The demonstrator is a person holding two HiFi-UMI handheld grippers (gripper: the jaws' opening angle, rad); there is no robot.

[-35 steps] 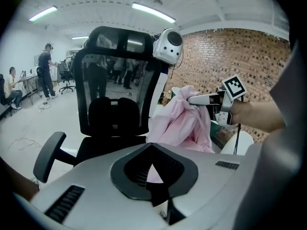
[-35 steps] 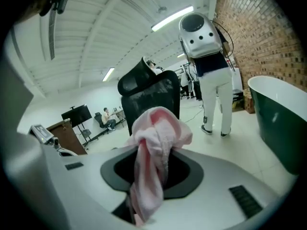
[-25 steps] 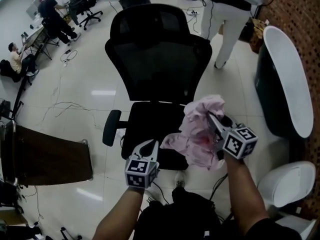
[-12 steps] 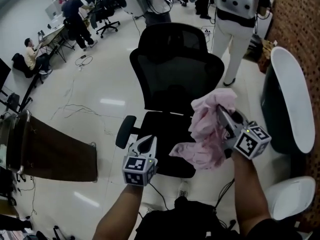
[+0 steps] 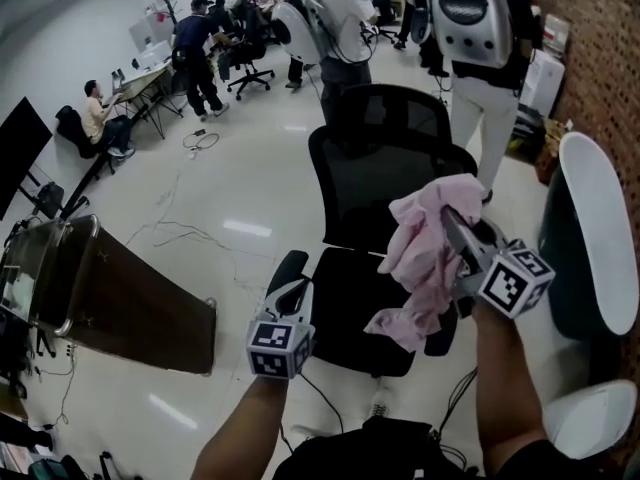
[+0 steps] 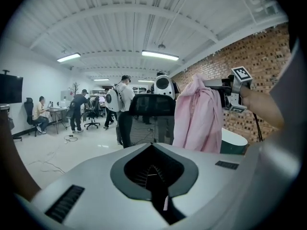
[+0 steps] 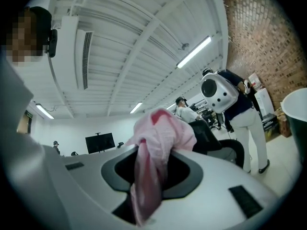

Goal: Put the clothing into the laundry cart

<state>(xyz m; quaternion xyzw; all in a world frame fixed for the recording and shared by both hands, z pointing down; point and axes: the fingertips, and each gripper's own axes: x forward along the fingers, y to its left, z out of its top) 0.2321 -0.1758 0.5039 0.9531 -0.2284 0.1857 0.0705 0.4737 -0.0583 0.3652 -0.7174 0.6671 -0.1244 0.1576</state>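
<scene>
Pink cloth, a crumpled garment point(image 5: 425, 253), hangs from the right gripper point(image 5: 455, 230) over the right side of a black office chair point(image 5: 385, 183). Its lower tail trails across the seat's right edge; whether it touches the seat cannot be told. The right gripper's jaws are clamped on the garment. The right gripper view shows the fabric bunched above them and a fold drawn down through the gap, where the head view has the jaw tips buried in cloth.

The left gripper point(image 5: 293, 290) hovers at the chair's left front beside the armrest, its jaws drawn together with nothing between them. Its view alone shows the garment hanging full length in the air, level with the chair's back and in front of a brick wall.

Left of the chair the pale floor point(image 5: 230, 178) lies open, crossed only by thin cables point(image 5: 185, 233). Farther left stands a brown-sided trolley with a metal rail point(image 5: 120, 318). Close on the chair's right sits a dark tub with a white rim point(image 5: 600, 203), leaving a narrow strip of floor. Behind the chair stand people wearing white backpacks point(image 5: 478, 28).
</scene>
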